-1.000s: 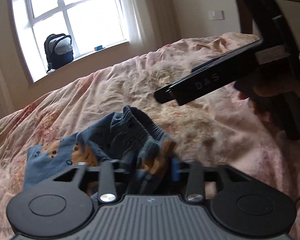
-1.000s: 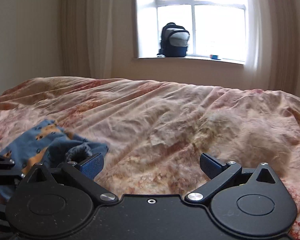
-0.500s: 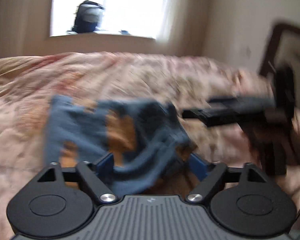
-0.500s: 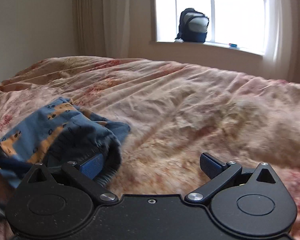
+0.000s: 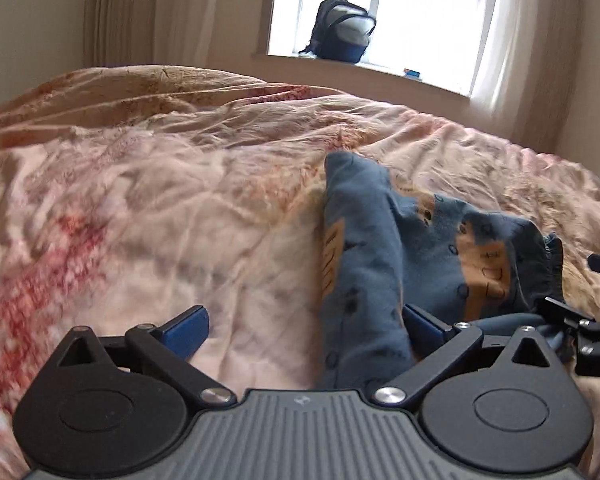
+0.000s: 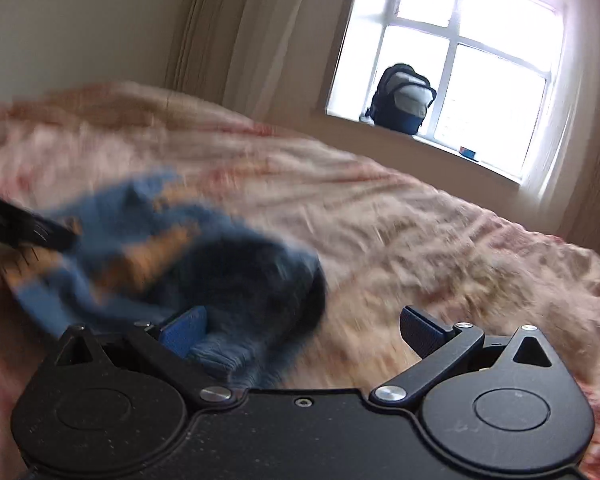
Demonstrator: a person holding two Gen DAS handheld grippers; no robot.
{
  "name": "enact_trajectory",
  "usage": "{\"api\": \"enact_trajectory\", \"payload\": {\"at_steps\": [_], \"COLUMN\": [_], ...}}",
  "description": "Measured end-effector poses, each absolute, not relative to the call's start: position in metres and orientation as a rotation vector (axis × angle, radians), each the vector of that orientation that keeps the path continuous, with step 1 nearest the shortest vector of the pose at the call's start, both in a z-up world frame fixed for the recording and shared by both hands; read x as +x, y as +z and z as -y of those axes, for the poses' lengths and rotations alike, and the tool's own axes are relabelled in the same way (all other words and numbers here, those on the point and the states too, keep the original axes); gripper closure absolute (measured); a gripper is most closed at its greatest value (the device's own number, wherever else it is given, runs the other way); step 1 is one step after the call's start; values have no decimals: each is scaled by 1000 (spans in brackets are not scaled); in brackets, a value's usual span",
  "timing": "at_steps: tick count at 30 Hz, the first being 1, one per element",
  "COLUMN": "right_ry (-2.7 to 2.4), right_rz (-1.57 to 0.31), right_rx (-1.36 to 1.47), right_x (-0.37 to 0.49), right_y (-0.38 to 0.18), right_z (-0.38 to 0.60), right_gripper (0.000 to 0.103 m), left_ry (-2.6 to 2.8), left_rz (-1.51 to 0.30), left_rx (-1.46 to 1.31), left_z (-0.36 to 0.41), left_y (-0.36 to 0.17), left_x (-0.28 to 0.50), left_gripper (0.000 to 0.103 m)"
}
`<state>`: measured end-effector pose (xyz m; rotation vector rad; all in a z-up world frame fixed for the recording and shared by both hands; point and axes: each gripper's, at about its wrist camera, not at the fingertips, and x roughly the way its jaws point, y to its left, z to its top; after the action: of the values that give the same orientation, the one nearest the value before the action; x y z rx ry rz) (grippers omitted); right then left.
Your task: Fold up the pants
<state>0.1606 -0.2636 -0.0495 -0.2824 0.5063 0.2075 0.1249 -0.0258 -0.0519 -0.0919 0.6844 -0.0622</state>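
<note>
My left gripper (image 5: pixel 304 330) was clamped on the bunched waistband a second ago; now its jaws are opening, spread wide with the pads pressing on nothing, though a fold of the pants (image 5: pixel 416 256) still runs down between them and lies against the pad at 3 o'clock. In that left view the pants have gone from a heap right under my fingers to a rumpled blue-and-orange strip on the bed (image 5: pixel 148 208), stretching from 12 o'clock of my gripper out toward 2 o'clock. The backpack (image 5: pixel 342 32) on the sill has also swung from the far left of the view to the top centre, so my wrist has rolled level. Further right, at 3 o'clock, the tip of my other tool pokes in at the frame edge. My right gripper (image 6: pixel 304 332) is spread as wide as before and clenches nothing, but the waistband opening that lay at its 9 o'clock now sits blurred against its left pad. I judge the pants are laid down yet not flat, so I still have to spread them before any fold.
</note>
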Motion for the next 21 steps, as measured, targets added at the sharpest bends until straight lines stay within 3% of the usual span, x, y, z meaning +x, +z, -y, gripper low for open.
{"api": "enact_trajectory", "payload": {"at_steps": [6, 12, 18, 21], "right_ry": [241, 206, 139, 100], "right_rz": [-480, -366, -407, -465], "right_rx": [-190, -308, -381, -335], "right_x": [151, 174, 222, 231], "right_y": [-44, -14, -38, -50], "right_z": [282, 264, 254, 269], "right_gripper": [1, 1, 1, 1], "left_ry": [-87, -167, -51, -47], "left_rz": [-716, -618, -645, -668], "left_rx": [-133, -159, 106, 70], "left_z": [21, 36, 65, 54], "left_y": [-36, -5, -40, -57], "left_x": [135, 185, 254, 261], "left_gripper": [0, 0, 0, 0]}}
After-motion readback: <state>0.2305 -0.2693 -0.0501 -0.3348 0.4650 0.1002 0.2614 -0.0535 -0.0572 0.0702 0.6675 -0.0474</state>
